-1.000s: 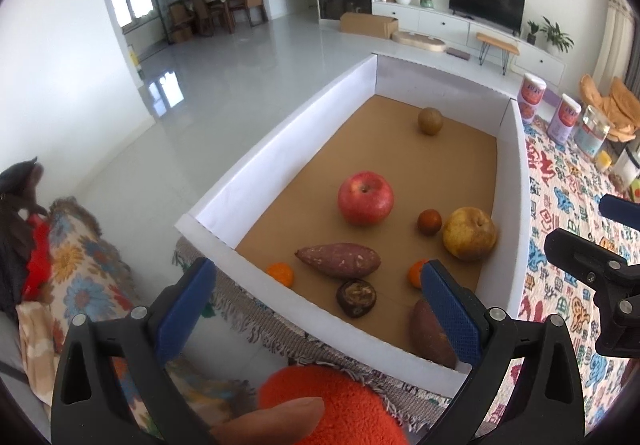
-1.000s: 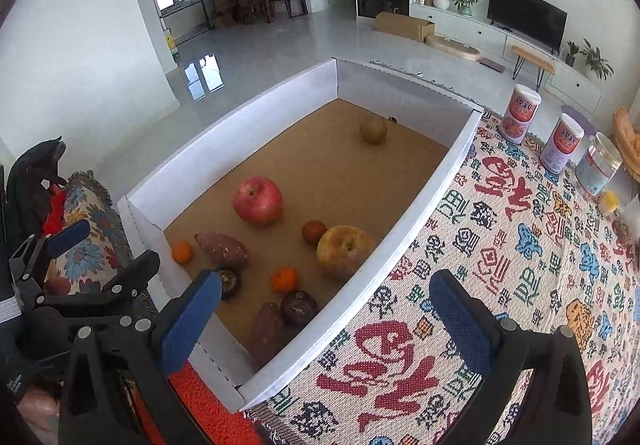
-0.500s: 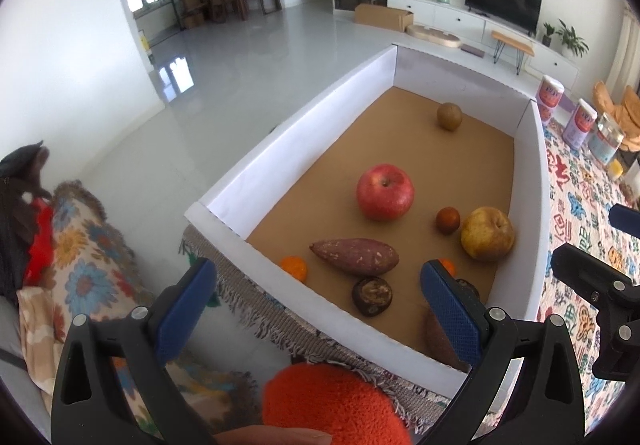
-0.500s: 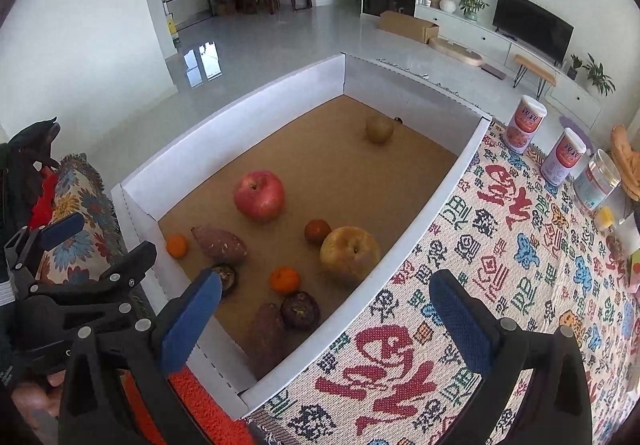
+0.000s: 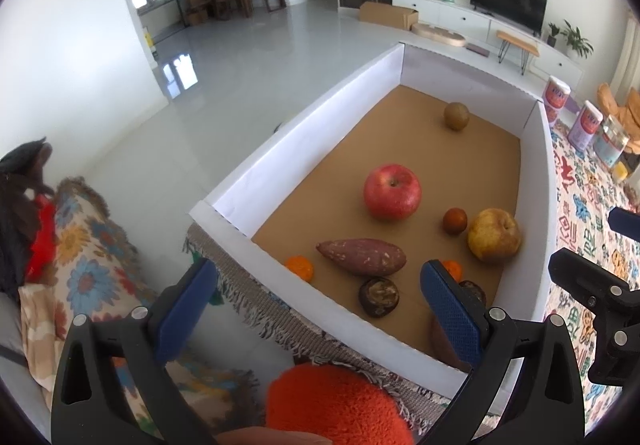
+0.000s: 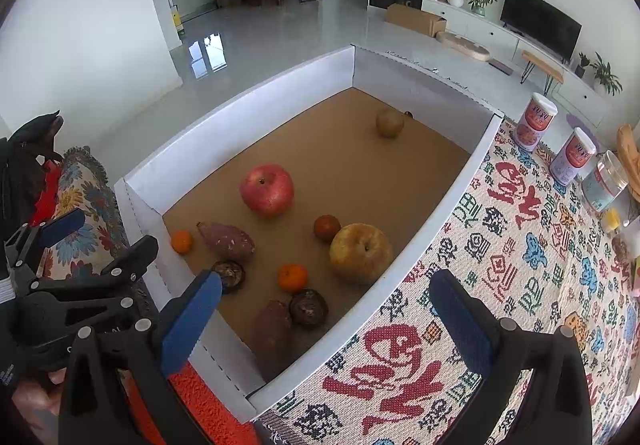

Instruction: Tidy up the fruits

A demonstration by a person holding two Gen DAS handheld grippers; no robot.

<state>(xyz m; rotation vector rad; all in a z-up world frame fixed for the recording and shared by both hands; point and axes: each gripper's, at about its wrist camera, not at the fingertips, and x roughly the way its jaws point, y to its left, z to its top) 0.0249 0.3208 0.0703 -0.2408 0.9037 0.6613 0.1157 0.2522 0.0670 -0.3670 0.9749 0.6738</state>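
A white-walled box (image 5: 304, 133) (image 6: 452, 205) with a brown floor holds the produce. In it lie a red apple (image 5: 392, 191) (image 6: 267, 190), a yellow pear (image 5: 494, 237) (image 6: 361, 253), a brown round fruit at the far end (image 5: 456, 116) (image 6: 389, 122), a sweet potato (image 5: 362, 257) (image 6: 227, 241), a second sweet potato (image 6: 272, 329), small oranges (image 5: 300, 267) (image 6: 293, 277) and dark wrinkled fruits (image 5: 378, 297) (image 6: 309, 307). My left gripper (image 5: 316, 305) is open and empty over the box's near wall. My right gripper (image 6: 326, 309) is open and empty above the box's near right corner.
A patterned tablecloth (image 6: 520, 265) lies right of the box, with two cans (image 6: 536, 123) and a jar (image 6: 606, 187) at its far side. A floral fabric (image 5: 76, 245) lies to the left. An orange fuzzy object (image 5: 336, 405) sits below the left gripper.
Both grippers have drifted slightly so the box sits a little further right in view. Both stay open and empty. The fruits have not moved.
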